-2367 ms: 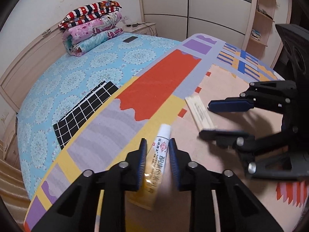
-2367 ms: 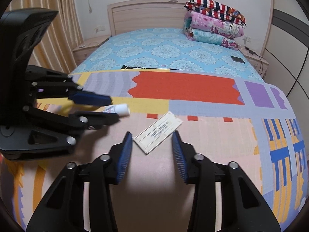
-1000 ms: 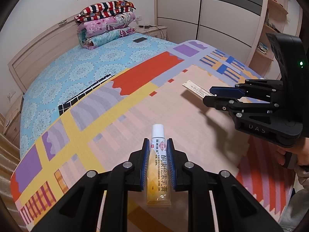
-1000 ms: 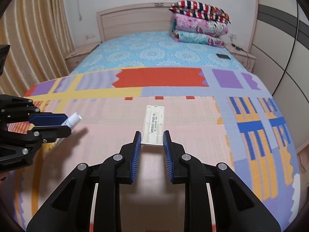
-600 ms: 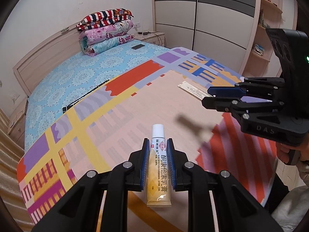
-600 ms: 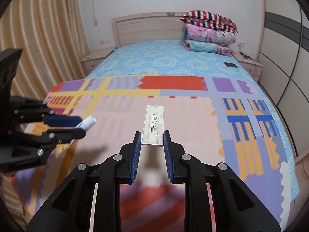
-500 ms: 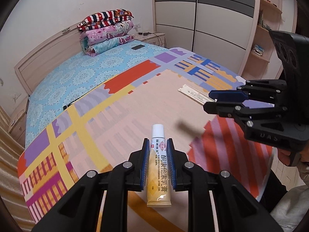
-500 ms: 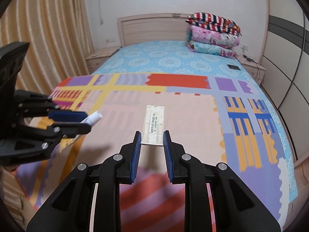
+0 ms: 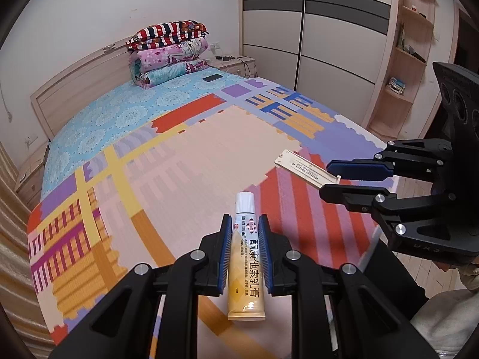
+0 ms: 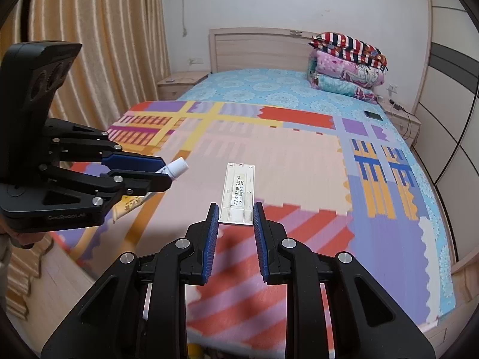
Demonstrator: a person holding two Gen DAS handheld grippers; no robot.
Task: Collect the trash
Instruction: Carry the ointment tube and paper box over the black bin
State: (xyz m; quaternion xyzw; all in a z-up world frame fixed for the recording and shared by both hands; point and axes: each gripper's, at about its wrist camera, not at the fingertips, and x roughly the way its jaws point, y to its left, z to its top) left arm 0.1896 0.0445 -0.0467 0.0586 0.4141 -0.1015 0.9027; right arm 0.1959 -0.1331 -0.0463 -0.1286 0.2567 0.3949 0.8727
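My left gripper [image 9: 245, 227] is shut on a yellow and white ointment tube [image 9: 246, 257] with a white cap, held in the air above the foot of the bed. The tube also shows in the right wrist view [image 10: 175, 168], where the left gripper [image 10: 163, 171] is at the left. My right gripper [image 10: 234, 214] is shut on a flat cream plastic strip [image 10: 238, 193] with a printed label. In the left wrist view the strip [image 9: 305, 170] sticks out of the right gripper [image 9: 327, 179] at the right.
A bed with a patchwork blanket [image 9: 209, 149] and a blue sheet [image 10: 263, 89] lies below. Folded quilts [image 9: 169, 51] are stacked by the headboard. A phone [image 10: 373, 115] lies on the sheet. Wardrobe doors [image 9: 323, 36] stand right, curtains [image 10: 98, 45] left, wooden floor [image 10: 60, 278] below.
Both grippers closed on the tube and the strip, lifted them off the blanket and pulled back towards the foot of the bed. The bed now looks farther away.
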